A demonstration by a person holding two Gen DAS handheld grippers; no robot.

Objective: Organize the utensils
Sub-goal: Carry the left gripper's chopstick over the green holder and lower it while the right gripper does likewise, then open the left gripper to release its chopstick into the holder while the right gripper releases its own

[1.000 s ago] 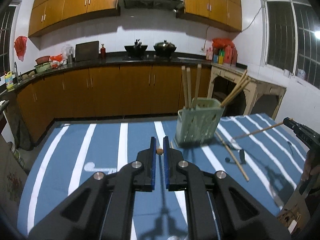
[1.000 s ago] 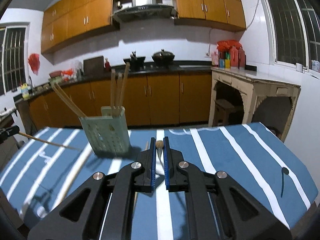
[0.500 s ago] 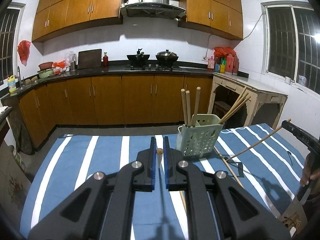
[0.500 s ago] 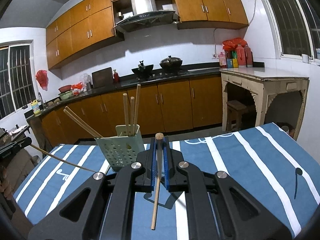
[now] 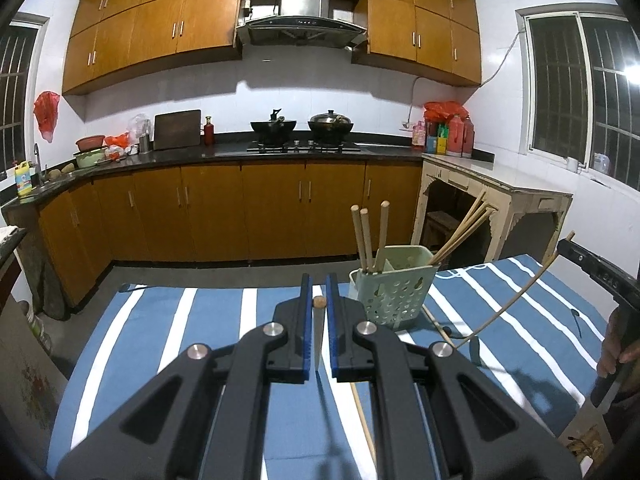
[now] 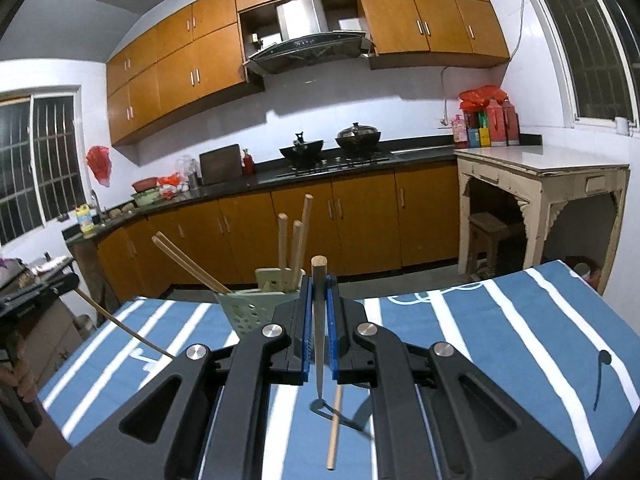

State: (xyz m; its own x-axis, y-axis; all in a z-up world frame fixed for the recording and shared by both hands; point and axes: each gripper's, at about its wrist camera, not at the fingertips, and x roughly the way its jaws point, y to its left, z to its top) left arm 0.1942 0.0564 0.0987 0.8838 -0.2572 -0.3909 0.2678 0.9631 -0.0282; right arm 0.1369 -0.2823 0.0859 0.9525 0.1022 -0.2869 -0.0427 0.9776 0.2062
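Blue striped tablecloth (image 5: 168, 320) fronts wooden cabinets (image 5: 224, 208); black countertop (image 5: 224, 154) above.

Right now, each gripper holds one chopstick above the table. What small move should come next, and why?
Probably carry the right gripper forward over the green holder and lower its chopstick in: the stick already hangs tip down, and the holder stands just ahead.

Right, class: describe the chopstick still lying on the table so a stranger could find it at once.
Start at the blue striped tablecloth and find the pale green perforated utensil holder standing on it. From the holder's base a single wooden chopstick lies flat on the cloth, running back toward the camera. Unlike the others, it neither stands in the holder nor sits clamped in a gripper.
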